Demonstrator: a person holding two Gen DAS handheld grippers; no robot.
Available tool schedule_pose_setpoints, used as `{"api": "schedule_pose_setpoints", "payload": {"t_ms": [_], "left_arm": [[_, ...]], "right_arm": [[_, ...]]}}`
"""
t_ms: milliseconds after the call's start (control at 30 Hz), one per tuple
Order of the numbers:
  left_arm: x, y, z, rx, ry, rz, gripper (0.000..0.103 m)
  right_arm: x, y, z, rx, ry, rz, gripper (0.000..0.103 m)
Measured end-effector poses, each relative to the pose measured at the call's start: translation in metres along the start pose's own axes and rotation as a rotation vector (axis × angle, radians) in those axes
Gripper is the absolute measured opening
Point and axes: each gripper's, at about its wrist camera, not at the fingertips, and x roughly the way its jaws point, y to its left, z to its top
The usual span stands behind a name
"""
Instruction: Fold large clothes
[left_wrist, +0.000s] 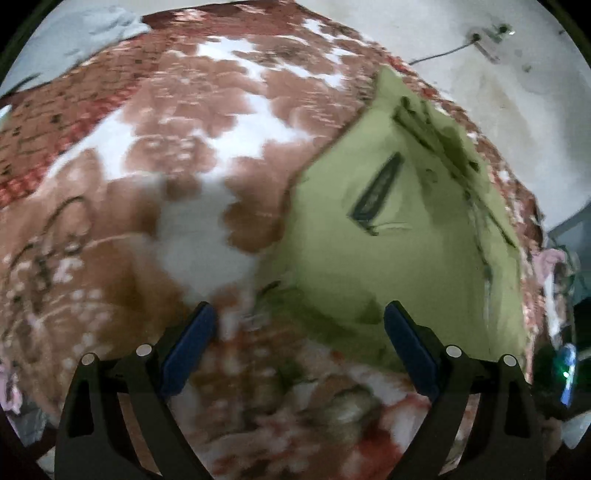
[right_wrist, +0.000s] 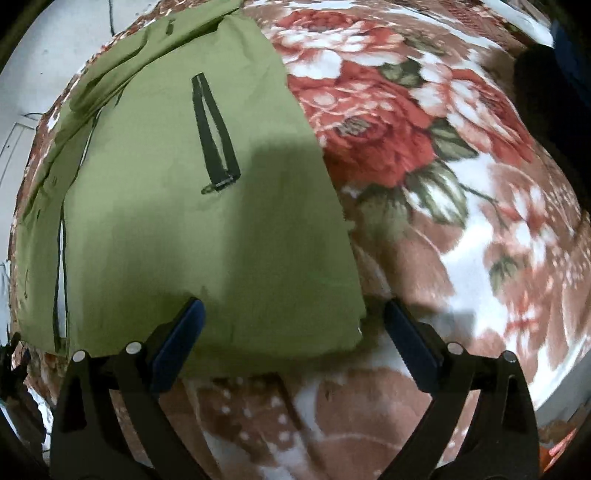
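The left tool (left_wrist: 299, 325) hangs released, its two blue-padded fingers (left_wrist: 188, 347) spread wide with nothing between them. It points down and forward over the floral blanket (left_wrist: 147, 206), and the near corner of the green garment (left_wrist: 388, 240) sits just ahead of the gap, with the right-side pad over the cloth's near edge. Whether the pad touches the fabric cannot be told; this view is blurred.

The right tool (right_wrist: 291, 325) is likewise released and empty, fingers wide apart. Its left pad (right_wrist: 177, 343) lies over the garment's (right_wrist: 184, 240) lower edge, while the other finger stands over bare blanket (right_wrist: 461, 229) just beyond the garment's near right corner. The tool's shadow falls across the green cloth ahead of it.

The garment lies flat as a folded, roughly rectangular panel with a dark zip pocket (right_wrist: 214, 136) on its upper face and a long dark zipper (right_wrist: 61, 280) along its left side in the right wrist view. Its right edge runs straight and diagonal, fully exposed. Beyond that edge the blanket spreads broad and open, rose-patterned. On the garment's far side the blanket ends near a pale floor (left_wrist: 480, 81), leaving little room there.
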Motion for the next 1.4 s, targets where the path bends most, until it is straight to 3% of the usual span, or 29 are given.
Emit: {"api": "schedule_pose_setpoints", "payload": {"t_ms": [267,367,467,533,567,600,667,800,833,867,900,933,967,1133,1267,1400], "left_arm": [[0.002,-0.047,-0.008,0.074,0.031,-0.126,0.090],[0.011,-0.053,-0.012,0.099,0.026,-0.121,0.091],[0.025,-0.043,-0.011,0.062,0.024,-0.108,0.088],[0.024,-0.038,-0.008,0.024,0.008,-0.114,0.080],[0.023,-0.037,-0.008,0.005,0.011,-0.119,0.066],[0.022,-0.035,-0.008,-0.010,0.023,-0.128,0.050],[0.024,-0.037,-0.011,-0.030,0.058,-0.149,0.046],[0.040,-0.048,-0.017,0.002,0.076,-0.148,0.046],[0.043,-0.051,-0.018,0.012,0.067,-0.140,0.037],[0.048,-0.053,-0.017,0.013,0.077,-0.147,0.008],[0.049,-0.053,-0.016,0.012,0.085,-0.151,0.006],[0.048,-0.054,-0.014,0.016,0.082,-0.151,0.006],[0.046,-0.055,-0.013,0.020,0.085,-0.155,0.005],[0.012,-0.083,0.009,0.113,0.073,-0.191,0.003],[-0.015,-0.109,0.040,0.154,0.026,-0.250,0.003],[-0.025,-0.128,0.069,0.167,0.007,-0.266,0.003]], "right_arm": [[-0.025,0.068,-0.005,-0.112,-0.010,0.118,0.090],[-0.008,0.076,0.008,-0.102,-0.022,0.111,0.091],[0.020,0.068,0.011,-0.038,0.016,0.112,0.087],[0.019,0.066,0.010,-0.009,0.006,0.118,0.081],[0.016,0.067,0.009,-0.006,0.005,0.121,0.067],[0.013,0.068,0.007,0.000,0.012,0.131,0.060],[0.008,0.068,0.005,0.015,0.028,0.140,0.050],[0.020,0.071,0.008,0.031,0.055,0.153,0.050],[0.022,0.072,0.007,0.020,0.048,0.145,0.049],[0.022,0.075,0.008,0.011,0.035,0.138,0.040],[0.018,0.075,0.008,0.009,0.025,0.131,0.035],[0.014,0.075,0.008,0.011,0.022,0.119,0.021],[0.009,0.074,0.009,0.017,0.023,0.120,0.014],[-0.036,0.080,0.023,-0.013,0.023,0.121,0.006],[-0.080,0.113,0.042,-0.132,-0.043,0.100,0.006],[-0.109,0.126,0.062,-0.128,-0.093,0.112,0.005]]}}
